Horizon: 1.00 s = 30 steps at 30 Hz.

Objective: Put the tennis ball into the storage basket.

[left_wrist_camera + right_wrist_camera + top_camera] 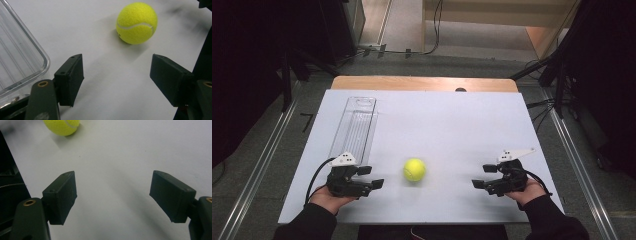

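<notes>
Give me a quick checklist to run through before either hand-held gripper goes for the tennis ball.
1. Left hand-held gripper open wide enough for the ball: ok, jaws spread.
2. Right hand-held gripper open: ok, jaws spread, nothing between them.
3. Tennis ball free on the table, touching neither gripper: ok.
4. Path from left gripper to ball unobstructed: ok.
5. Clear tray free of objects: ok, looks empty.
6. Ball at rest: cannot tell from a single moment.

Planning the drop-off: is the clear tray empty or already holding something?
Empty. The clear tray shows only its ribbed bottom; the tennis ball lies on the table outside it.
</notes>
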Each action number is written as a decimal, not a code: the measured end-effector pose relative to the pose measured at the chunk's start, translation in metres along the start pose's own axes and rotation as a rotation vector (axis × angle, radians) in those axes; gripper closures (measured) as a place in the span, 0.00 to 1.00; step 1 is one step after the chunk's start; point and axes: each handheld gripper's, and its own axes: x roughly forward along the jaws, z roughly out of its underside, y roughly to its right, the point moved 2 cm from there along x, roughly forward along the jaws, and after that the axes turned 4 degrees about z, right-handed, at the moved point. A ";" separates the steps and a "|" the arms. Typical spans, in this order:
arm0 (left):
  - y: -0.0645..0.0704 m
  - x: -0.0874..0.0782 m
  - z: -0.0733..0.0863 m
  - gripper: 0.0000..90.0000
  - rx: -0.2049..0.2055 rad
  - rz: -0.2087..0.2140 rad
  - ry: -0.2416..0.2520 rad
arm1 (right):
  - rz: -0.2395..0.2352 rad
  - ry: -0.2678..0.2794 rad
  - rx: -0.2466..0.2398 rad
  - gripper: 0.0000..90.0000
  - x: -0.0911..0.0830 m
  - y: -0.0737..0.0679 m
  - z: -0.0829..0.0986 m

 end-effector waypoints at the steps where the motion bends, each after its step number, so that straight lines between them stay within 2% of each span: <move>1: 0.000 0.000 0.000 0.33 0.000 0.004 -0.003 | 0.000 0.000 0.000 0.22 0.000 0.000 0.000; 7: 0.001 0.000 0.000 0.32 0.010 0.011 -0.009 | 0.001 0.000 0.000 0.22 0.000 0.000 0.000; 11: 0.002 0.000 -0.001 0.32 0.034 0.019 0.010 | 0.001 0.000 -0.001 0.22 0.000 0.000 0.000; 26: 0.003 0.001 -0.001 0.32 0.040 0.040 -0.005 | 0.000 0.001 0.000 0.22 0.000 0.001 0.001; 30: 0.004 0.001 -0.003 0.29 0.041 0.050 -0.004 | 0.000 0.000 0.002 0.22 -0.001 0.001 0.001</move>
